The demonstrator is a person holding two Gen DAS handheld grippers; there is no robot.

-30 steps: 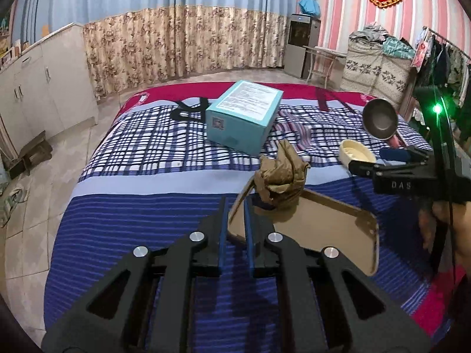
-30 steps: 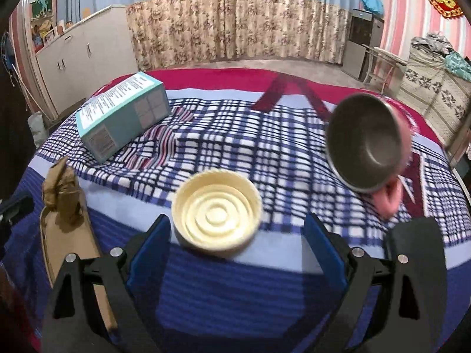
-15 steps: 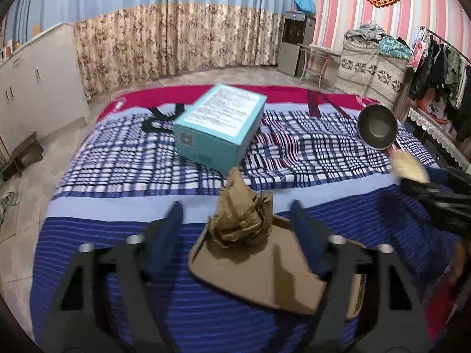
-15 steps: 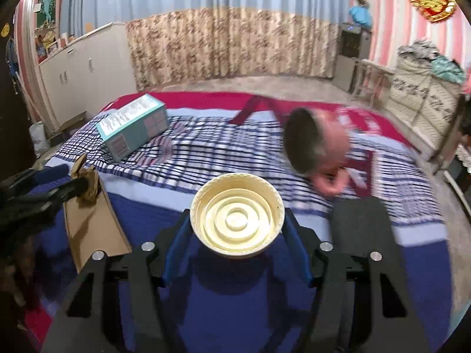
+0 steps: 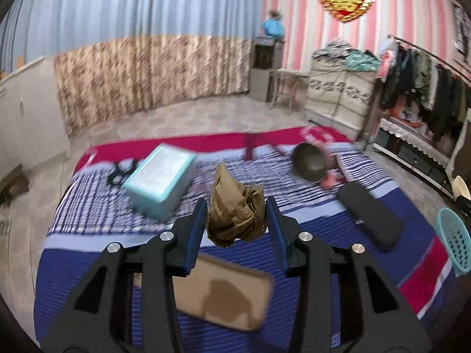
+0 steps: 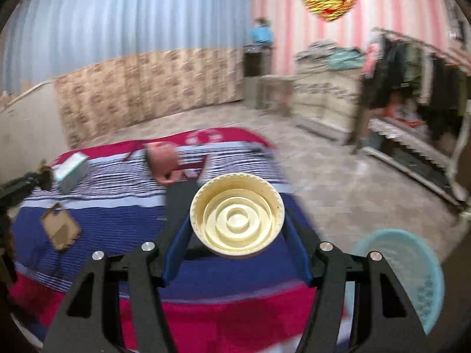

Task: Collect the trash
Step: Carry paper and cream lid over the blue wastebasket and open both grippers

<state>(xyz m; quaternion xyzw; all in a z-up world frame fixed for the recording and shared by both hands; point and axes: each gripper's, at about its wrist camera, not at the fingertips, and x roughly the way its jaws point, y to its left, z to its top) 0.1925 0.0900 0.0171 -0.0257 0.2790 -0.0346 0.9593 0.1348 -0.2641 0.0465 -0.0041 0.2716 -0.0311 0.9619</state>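
My left gripper is shut on a crumpled brown paper wad and holds it above the bed. A flat brown cardboard piece lies on the blanket below it; it also shows in the right wrist view. My right gripper is shut on a cream plastic lid, raised over the bed's edge. A teal plastic basket stands on the floor at lower right; it also shows in the left wrist view.
On the striped bed lie a teal box, a dark pan with a pink handle, a black strap and a black pouch. A clothes rack stands at the right.
My left gripper closed on the paper wad and lifted it off the cardboard. My right gripper rose with the lid and swung right, bringing the basket into view.
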